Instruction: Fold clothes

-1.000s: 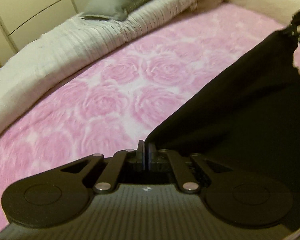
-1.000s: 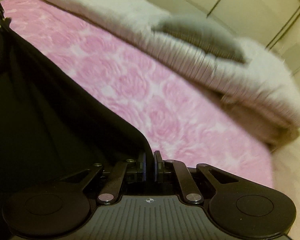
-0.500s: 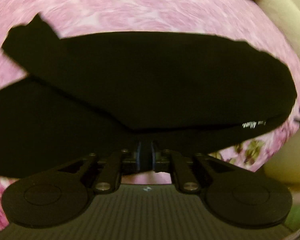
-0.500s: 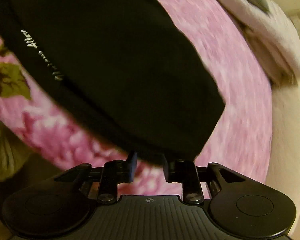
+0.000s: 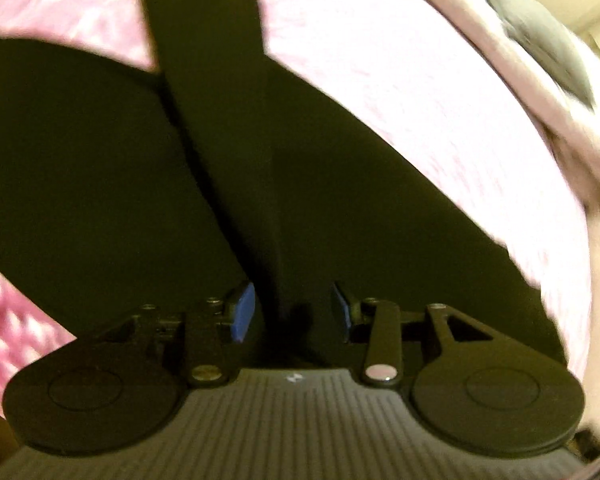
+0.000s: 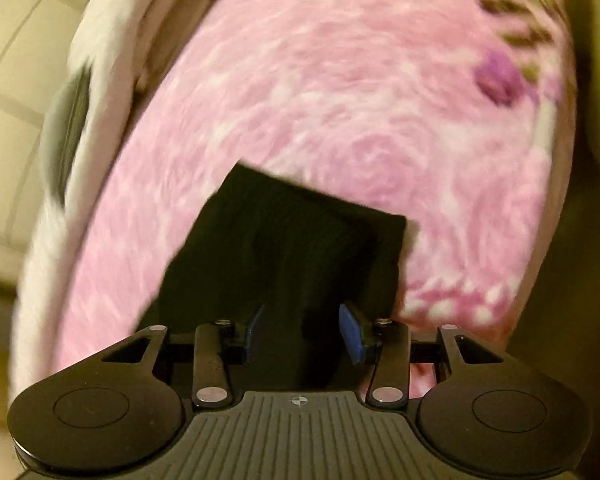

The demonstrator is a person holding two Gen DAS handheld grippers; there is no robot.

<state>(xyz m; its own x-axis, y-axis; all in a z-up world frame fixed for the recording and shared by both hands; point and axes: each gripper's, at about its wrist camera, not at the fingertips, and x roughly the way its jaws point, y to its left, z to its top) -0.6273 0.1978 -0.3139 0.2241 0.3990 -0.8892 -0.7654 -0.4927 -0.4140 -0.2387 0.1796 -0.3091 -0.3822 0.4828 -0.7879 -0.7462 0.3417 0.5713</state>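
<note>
Left wrist view: we look down on a black garment (image 5: 100,152) spread over a pink rose-print bedspread (image 5: 400,80), with a narrower black strip (image 5: 208,60) lying across it, one layer over another. Our left tongs (image 5: 292,312) stand with their blue pads (image 5: 242,312) apart, gripping nothing; the cloth lies directly beneath and ahead of them, though we cannot tell whether the pads touch it.

From the right wrist, our right tongs (image 6: 302,334) are likewise spread wide and empty, hanging over a squared black end of the garment (image 6: 300,240) that rests flat on the bedspread (image 6: 360,100) and runs back between the pads.

We judge the fold partly made: the garment lies on the bed in overlapping layers, released by both tongs. How many folds remain is unclear, since motion blur and the dark cloth hide its creases and full outline. A pale rolled quilt (image 5: 540,92) and a grey pillow (image 5: 540,32) sit along the far edge of the bed, well apart from the garment.
</note>
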